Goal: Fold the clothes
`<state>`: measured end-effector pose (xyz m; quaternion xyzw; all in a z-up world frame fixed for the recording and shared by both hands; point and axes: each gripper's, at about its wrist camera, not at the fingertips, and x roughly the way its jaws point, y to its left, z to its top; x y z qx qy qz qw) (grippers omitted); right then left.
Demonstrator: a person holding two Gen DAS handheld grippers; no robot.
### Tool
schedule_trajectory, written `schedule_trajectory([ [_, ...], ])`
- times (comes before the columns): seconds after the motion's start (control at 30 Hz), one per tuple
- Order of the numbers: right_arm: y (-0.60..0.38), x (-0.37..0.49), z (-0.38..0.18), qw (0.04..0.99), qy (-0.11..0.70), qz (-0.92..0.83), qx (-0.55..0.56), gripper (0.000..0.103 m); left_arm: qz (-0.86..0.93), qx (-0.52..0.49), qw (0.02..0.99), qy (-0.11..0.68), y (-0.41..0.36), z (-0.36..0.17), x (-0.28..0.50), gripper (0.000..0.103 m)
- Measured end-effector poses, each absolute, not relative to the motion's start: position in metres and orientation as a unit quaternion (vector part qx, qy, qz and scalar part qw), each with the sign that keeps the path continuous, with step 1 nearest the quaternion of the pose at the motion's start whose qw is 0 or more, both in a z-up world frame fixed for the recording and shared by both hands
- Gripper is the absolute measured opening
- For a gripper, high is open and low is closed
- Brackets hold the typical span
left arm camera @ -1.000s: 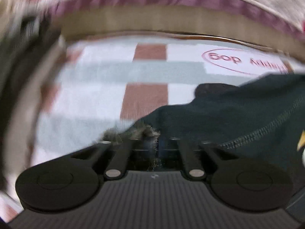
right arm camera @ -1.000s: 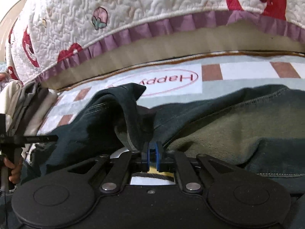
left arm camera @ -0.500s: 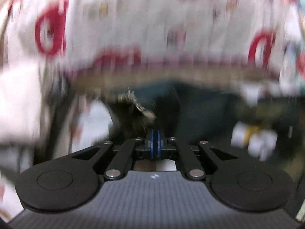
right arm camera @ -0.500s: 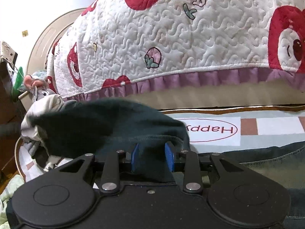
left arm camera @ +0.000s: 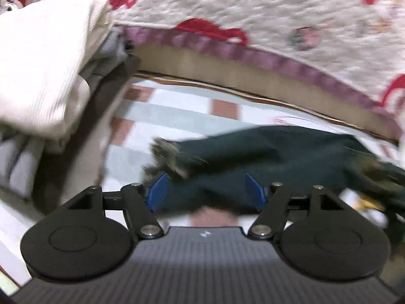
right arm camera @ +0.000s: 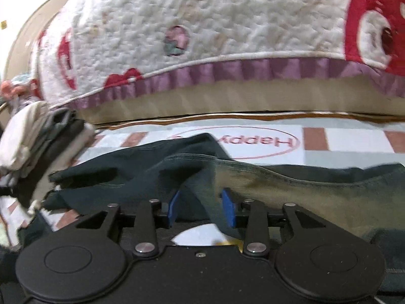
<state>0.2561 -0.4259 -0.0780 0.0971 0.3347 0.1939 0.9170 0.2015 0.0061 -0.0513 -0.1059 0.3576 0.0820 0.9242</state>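
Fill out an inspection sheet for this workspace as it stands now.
Surface: checked mat with a "Happy" print.
Job's things: dark green jeans spread on the mat, frayed hem at one end.
Clutter: stack of folded clothes beside the jeans.
Grippers: left gripper and right gripper open, jaws just opening, denim between them, unpinched.
Cables: nothing seen.
Surroundings: quilted cover with purple frill behind.

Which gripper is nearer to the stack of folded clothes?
Left. The left gripper is just beside the stack of folded clothes; the right gripper sits farther off, over the dark jeans.
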Motion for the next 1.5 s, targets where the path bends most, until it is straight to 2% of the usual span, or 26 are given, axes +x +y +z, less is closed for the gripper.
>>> schedule_trajectory([
  [0.13, -0.44, 0.26, -0.085, 0.913, 0.345, 0.176, 0.124, 0.045, 0.097, -0.111, 0.907, 0.395, 0.022, -0.073, 0.256, 0.071],
  [0.2, -0.445, 0.261, -0.088, 0.91, 0.351, 0.173, 0.136, 0.045, 0.09, -0.148, 0.89, 0.422, 0.033, -0.09, 0.277, 0.076],
  [0.27, -0.448, 0.262, -0.09, 0.906, 0.356, 0.174, 0.151, 0.045, 0.086, -0.222, 0.869, 0.434, 0.044, -0.108, 0.284, 0.075],
  [0.3, -0.448, 0.261, -0.09, 0.902, 0.354, 0.185, 0.161, 0.045, 0.084, -0.259, 0.859, 0.433, 0.048, -0.116, 0.285, 0.066],
  [0.33, -0.449, 0.261, -0.09, 0.898, 0.352, 0.199, 0.172, 0.045, 0.08, -0.283, 0.853, 0.431, 0.05, -0.121, 0.286, 0.031],
  [0.37, -0.448, 0.261, -0.09, 0.895, 0.35, 0.209, 0.182, 0.045, 0.073, -0.256, 0.863, 0.429, 0.042, -0.117, 0.285, 0.013],
  [0.4, -0.447, 0.261, -0.09, 0.891, 0.35, 0.217, 0.189, 0.045, 0.068, -0.224, 0.875, 0.424, 0.033, -0.113, 0.282, 0.008],
  [0.43, -0.445, 0.261, -0.089, 0.888, 0.351, 0.225, 0.195, 0.045, 0.069, -0.177, 0.894, 0.406, 0.02, -0.101, 0.275, 0.007],
  [0.5, -0.445, 0.262, -0.089, 0.876, 0.357, 0.233, 0.223, 0.045, 0.063, -0.12, 0.927, 0.35, -0.005, -0.072, 0.251, 0.007],
  [0.57, -0.453, 0.259, -0.098, 0.826, 0.366, 0.25, 0.35, 0.048, 0.048, -0.066, 0.948, 0.307, -0.033, -0.044, 0.227, 0.007],
  [0.6, -0.457, 0.257, -0.103, 0.791, 0.367, 0.257, 0.417, 0.05, 0.033, -0.049, 0.953, 0.299, -0.047, -0.033, 0.216, 0.007],
  [0.63, -0.457, 0.256, -0.109, 0.756, 0.366, 0.272, 0.469, 0.058, 0.009, -0.043, 0.953, 0.299, -0.06, -0.027, 0.206, 0.007],
  [0.7, -0.451, 0.255, -0.119, 0.699, 0.367, 0.301, 0.535, 0.06, -0.041, -0.03, 0.953, 0.299, -0.089, -0.018, 0.185, 0.005],
  [0.83, -0.439, 0.255, -0.115, 0.71, 0.385, 0.31, 0.502, 0.062, -0.147, 0.02, 0.922, 0.357, -0.155, -0.042, 0.151, 0.005],
  [1.0, -0.423, 0.255, -0.12, 0.699, 0.417, 0.328, 0.48, 0.063, -0.162, -0.012, 0.887, 0.432, -0.18, -0.084, 0.146, 0.005],
  [1.1, -0.403, 0.259, -0.114, 0.708, 0.43, 0.36, 0.43, 0.063, -0.165, -0.041, 0.868, 0.466, -0.177, -0.102, 0.151, 0.009],
  [1.17, -0.383, 0.259, -0.109, 0.719, 0.44, 0.375, 0.386, 0.063, -0.167, -0.035, 0.859, 0.483, -0.181, -0.106, 0.154, 0.014],
  [1.2, -0.373, 0.258, -0.108, 0.728, 0.446, 0.377, 0.359, 0.063, -0.17, -0.034, 0.854, 0.491, -0.182, -0.107, 0.158, 0.022],
  [1.23, -0.365, 0.257, -0.107, 0.736, 0.451, 0.378, 0.334, 0.063, -0.173, -0.04, 0.851, 0.494, -0.182, -0.106, 0.159, 0.036],
  [1.3, -0.358, 0.251, -0.104, 0.757, 0.452, 0.381, 0.279, 0.063, -0.188, -0.064, 0.844, 0.499, -0.178, -0.103, 0.154, 0.05],
  [1.37, -0.353, 0.242, -0.092, 0.782, 0.43, 0.394, 0.217, 0.049, -0.193, -0.08, 0.836, 0.508, -0.173, -0.098, 0.15, 0.055],
  [1.4, -0.349, 0.235, -0.082, 0.795, 0.409, 0.412, 0.174, 0.033, -0.191, -0.085, 0.833, 0.512, -0.17, -0.095, 0.148, 0.056],
  [1.43, -0.343, 0.226, -0.072, 0.804, 0.387, 0.434, 0.126, 0.025, -0.181, -0.085, 0.837, 0.51, -0.168, -0.092, 0.142, 0.056],
  [1.5, -0.331, 0.211, -0.061, 0.811, 0.356, 0.461, 0.058, 0.022, -0.133, -0.07, 0.858, 0.491, -0.154, -0.085, 0.132, 0.053],
])
